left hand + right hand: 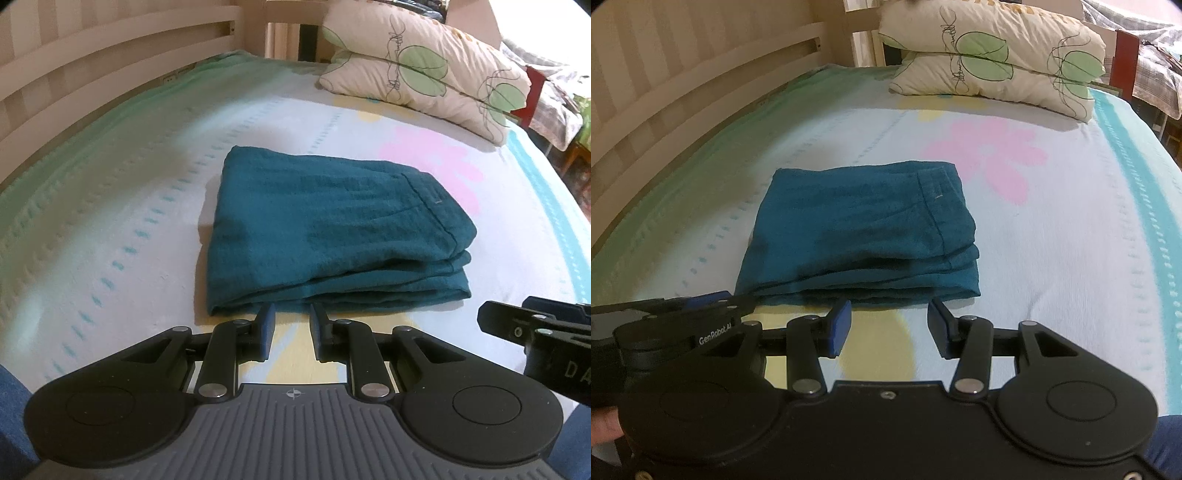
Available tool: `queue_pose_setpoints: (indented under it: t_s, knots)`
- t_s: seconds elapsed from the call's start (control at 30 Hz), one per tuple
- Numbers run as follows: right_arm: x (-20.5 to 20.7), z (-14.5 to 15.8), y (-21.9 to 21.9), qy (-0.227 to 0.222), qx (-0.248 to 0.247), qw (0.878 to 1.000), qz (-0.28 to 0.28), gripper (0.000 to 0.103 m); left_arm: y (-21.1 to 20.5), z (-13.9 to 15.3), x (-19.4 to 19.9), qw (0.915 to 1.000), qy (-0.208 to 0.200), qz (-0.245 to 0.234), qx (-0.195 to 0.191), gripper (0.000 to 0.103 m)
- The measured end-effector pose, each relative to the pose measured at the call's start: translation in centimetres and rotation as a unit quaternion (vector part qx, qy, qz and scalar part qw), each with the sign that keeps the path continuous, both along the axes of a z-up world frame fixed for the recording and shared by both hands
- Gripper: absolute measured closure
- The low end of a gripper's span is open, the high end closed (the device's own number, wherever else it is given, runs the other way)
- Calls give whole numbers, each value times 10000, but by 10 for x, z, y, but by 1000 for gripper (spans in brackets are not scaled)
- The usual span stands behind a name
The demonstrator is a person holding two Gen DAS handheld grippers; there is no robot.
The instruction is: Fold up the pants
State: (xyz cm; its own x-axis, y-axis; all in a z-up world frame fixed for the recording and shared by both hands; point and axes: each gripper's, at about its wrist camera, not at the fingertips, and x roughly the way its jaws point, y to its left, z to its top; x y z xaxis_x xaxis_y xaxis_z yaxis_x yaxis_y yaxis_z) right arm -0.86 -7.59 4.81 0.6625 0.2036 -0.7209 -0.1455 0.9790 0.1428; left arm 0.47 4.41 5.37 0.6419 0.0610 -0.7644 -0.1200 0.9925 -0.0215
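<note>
Teal pants (332,229) lie folded into a thick rectangle of several layers on the bed sheet (110,221). In the left wrist view my left gripper (292,311) sits just short of the bundle's near edge, its blue pads a narrow gap apart with nothing between them. The right wrist view shows the same folded pants (864,229), with my right gripper (890,307) also just before the near edge. Its jaws stand wide apart and hold nothing. Neither gripper touches the cloth.
Two stacked leaf-print pillows (424,70) lie at the far end of the bed. A cream slatted bed rail (92,62) runs along the left side. The sheet carries a pink flower print (990,155) beyond the pants. Furniture and fabric stand past the right edge (1160,66).
</note>
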Motion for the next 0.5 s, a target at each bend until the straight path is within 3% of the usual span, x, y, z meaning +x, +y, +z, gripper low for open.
queue_pose_setpoints:
  t_s: [0.5]
  knots:
    - [4, -4, -2, 65, 15, 9998, -165, 48, -1, 0, 0, 10000, 5, -28, 33, 83]
